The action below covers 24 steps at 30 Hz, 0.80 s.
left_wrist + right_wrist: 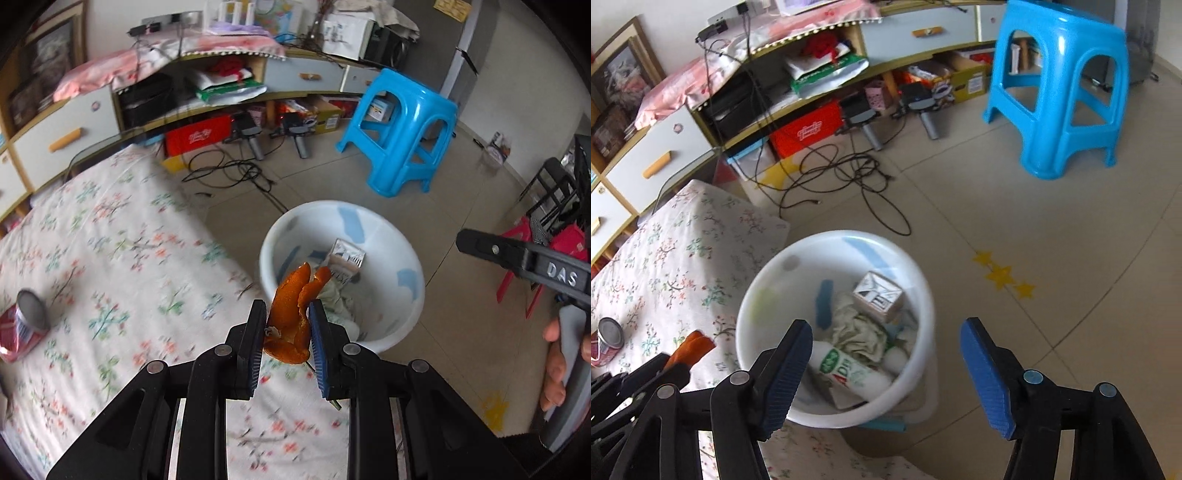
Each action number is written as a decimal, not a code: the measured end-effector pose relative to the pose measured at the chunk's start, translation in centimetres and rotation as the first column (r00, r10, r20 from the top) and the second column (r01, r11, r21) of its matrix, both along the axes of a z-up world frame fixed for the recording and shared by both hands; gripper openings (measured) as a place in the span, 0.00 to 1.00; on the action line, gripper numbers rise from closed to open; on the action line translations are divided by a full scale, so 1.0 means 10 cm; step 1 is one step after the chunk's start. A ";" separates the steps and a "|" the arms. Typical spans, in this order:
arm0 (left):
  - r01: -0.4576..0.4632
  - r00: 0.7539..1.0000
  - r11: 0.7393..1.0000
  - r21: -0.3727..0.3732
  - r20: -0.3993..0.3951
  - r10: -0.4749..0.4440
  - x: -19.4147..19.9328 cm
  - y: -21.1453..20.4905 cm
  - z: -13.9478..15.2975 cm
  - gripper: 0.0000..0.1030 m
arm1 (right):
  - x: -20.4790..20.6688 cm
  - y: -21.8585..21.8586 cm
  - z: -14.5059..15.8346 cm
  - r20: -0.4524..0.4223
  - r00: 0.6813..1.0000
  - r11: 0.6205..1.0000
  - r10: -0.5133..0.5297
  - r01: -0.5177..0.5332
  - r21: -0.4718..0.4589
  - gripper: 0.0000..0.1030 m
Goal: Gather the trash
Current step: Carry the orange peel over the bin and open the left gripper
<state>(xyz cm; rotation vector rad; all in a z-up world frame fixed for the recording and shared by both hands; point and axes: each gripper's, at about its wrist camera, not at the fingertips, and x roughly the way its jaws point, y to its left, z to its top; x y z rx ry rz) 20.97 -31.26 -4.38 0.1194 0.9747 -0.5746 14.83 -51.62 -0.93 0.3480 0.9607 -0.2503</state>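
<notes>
My left gripper (287, 317) is shut on an orange peel (293, 314) and holds it above the table's edge, beside the white trash bucket (399, 325). The peel also shows in the right wrist view (692, 345), left of the bucket (753, 317). The bucket holds a small carton (879, 299), crumpled paper (857, 332) and a white bottle with a green label (846, 369). My right gripper (882, 358) is open and empty above the bucket's near rim. A red can (22, 325) lies on the floral tablecloth (110, 258) at the left; it also shows in the right wrist view (607, 341).
A blue plastic stool (402, 129) stands on the tiled floor beyond the bucket. Black cables (842, 177) lie on the floor before a low cabinet (74, 122) with boxes under it. Red stools (554, 251) stand at the right.
</notes>
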 end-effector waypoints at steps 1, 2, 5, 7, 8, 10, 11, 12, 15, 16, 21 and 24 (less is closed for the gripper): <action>0.007 1.000 1.000 -0.008 0.007 -0.007 0.02 -0.05 0.01 0.24 | -0.03 -0.04 0.00 0.003 1.000 1.000 -0.006 0.006 0.005 0.69; 0.011 1.000 1.000 -0.011 0.014 -0.011 0.03 -0.08 0.02 0.24 | -0.04 -0.06 0.00 0.005 1.000 1.000 -0.009 0.009 0.007 0.69; 0.025 0.999 1.000 -0.019 0.041 -0.024 0.07 -0.17 0.05 0.25 | -0.07 -0.11 0.01 0.009 1.000 1.000 -0.014 0.014 0.014 0.69; 0.012 0.999 1.000 -0.015 0.034 -0.012 0.10 -0.20 0.07 0.28 | -0.07 -0.13 0.01 0.013 1.000 1.000 -0.016 0.015 0.019 0.69; 0.002 1.000 1.000 -0.018 0.025 -0.002 0.12 -0.19 0.08 0.38 | -0.07 -0.13 0.02 0.015 1.000 1.000 -0.016 0.016 0.021 0.69; -0.020 0.999 1.000 -0.023 0.025 0.020 0.13 -0.16 0.10 0.53 | -0.07 -0.13 0.03 0.019 1.000 0.999 -0.017 0.016 0.029 0.69; -0.026 0.999 0.999 -0.022 0.032 0.027 0.13 -0.13 0.11 0.59 | -0.08 -0.13 0.03 0.021 1.000 0.999 -0.016 0.015 0.034 0.69; -0.033 0.999 0.999 -0.016 0.036 0.033 0.12 -0.10 0.13 0.65 | -0.08 -0.12 0.04 0.024 1.000 0.999 -0.014 0.013 0.038 0.69; -0.058 0.998 0.998 0.008 0.038 0.058 0.10 0.00 0.14 0.70 | -0.07 -0.09 0.06 0.031 1.000 0.999 -0.005 0.003 0.043 0.69; -0.067 0.997 0.998 0.016 0.037 0.066 0.08 0.05 0.14 0.71 | -0.06 -0.07 0.06 0.033 0.999 0.999 0.000 -0.001 0.043 0.70; -0.103 0.994 0.994 0.040 0.037 0.102 0.03 0.33 0.14 0.85 | -0.02 0.03 0.11 0.046 0.999 0.999 0.014 -0.016 0.048 0.73; -0.133 0.991 0.990 0.045 0.037 0.131 -0.03 0.57 0.13 0.89 | 0.00 0.12 0.14 0.053 0.998 0.998 0.031 -0.034 0.054 0.75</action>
